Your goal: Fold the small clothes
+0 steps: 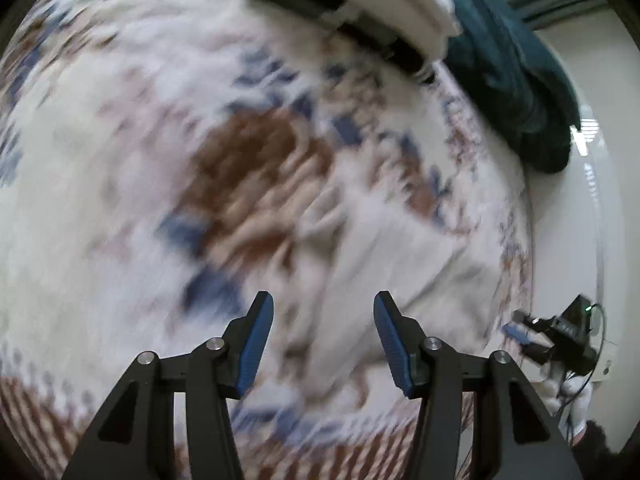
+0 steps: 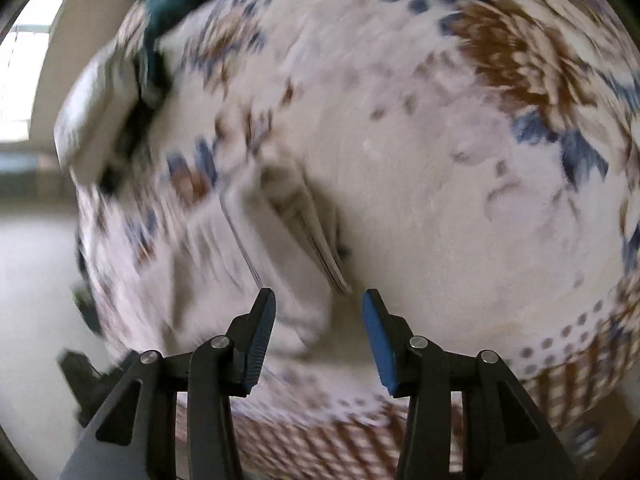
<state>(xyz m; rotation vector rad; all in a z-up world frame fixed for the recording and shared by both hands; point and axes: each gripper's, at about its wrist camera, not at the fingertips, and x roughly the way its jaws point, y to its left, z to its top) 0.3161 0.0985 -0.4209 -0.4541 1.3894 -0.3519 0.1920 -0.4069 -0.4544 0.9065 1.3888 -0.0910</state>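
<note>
My left tool (image 1: 323,344) and right tool (image 2: 319,342) are both wide open, holding nothing. The small white cloth (image 1: 400,264) lies soft and floppy on the patterned rug (image 1: 120,160); I'd pinch its edge.

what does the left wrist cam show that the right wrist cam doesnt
Only the left wrist view shows the right gripper from outside, held in a white-gloved hand at the rug's edge. Only the right wrist view shows the pale cloth's stacked folded edges and the bright window far left. Both show the patterned rug, the pale cloth, the dark teal garment, a white folded stack, and their own open jaws holding nothing.
</note>
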